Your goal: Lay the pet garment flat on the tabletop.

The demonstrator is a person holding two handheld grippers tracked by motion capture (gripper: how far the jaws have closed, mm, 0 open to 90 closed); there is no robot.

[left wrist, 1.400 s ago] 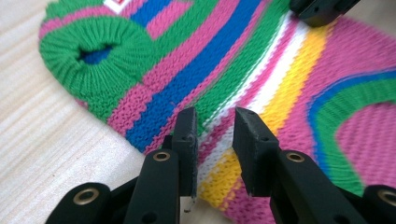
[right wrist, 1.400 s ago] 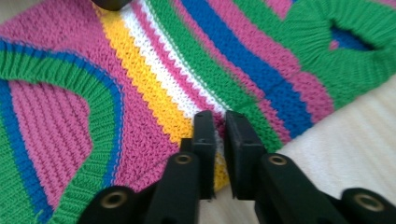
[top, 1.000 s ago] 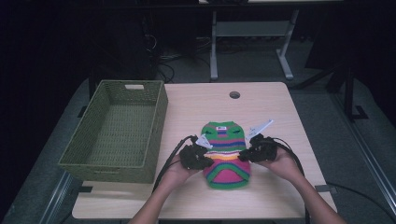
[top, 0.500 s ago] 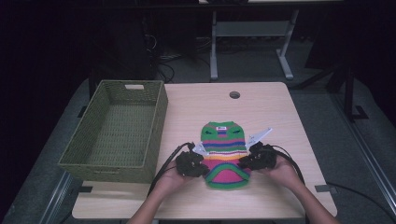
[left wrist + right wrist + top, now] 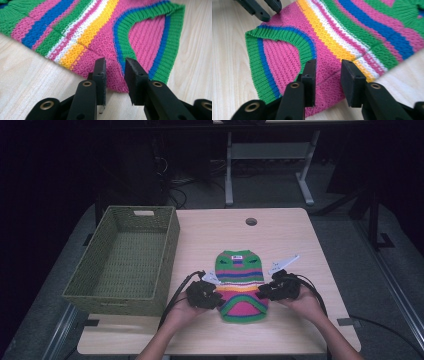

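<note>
A knitted sweater [image 5: 240, 277] striped in green, pink, blue, white and yellow lies flat on the wooden table [image 5: 285, 235]. My left gripper [image 5: 216, 298] sits at its left side. In the left gripper view its jaws have just been opening: the left gripper [image 5: 115, 72] stands open, with the sweater's pink edge [image 5: 112, 75] lying loose between the pads. My right gripper [image 5: 262, 292] is at the sweater's right side. It has also just been opening, so the right gripper [image 5: 328, 75] stands open over the flat pink fabric [image 5: 287, 62]. The left gripper [image 5: 265, 8] shows across the sweater.
A green woven basket [image 5: 169, 247], with nothing in it, stands on the table's left part, close to my left hand. A round cable hole [image 5: 251, 221] sits near the far edge. Bare tabletop lies beyond the sweater and to its right.
Both grippers have slid a little toward the near edge along the sweater's sides. The sweater lies where it was.
</note>
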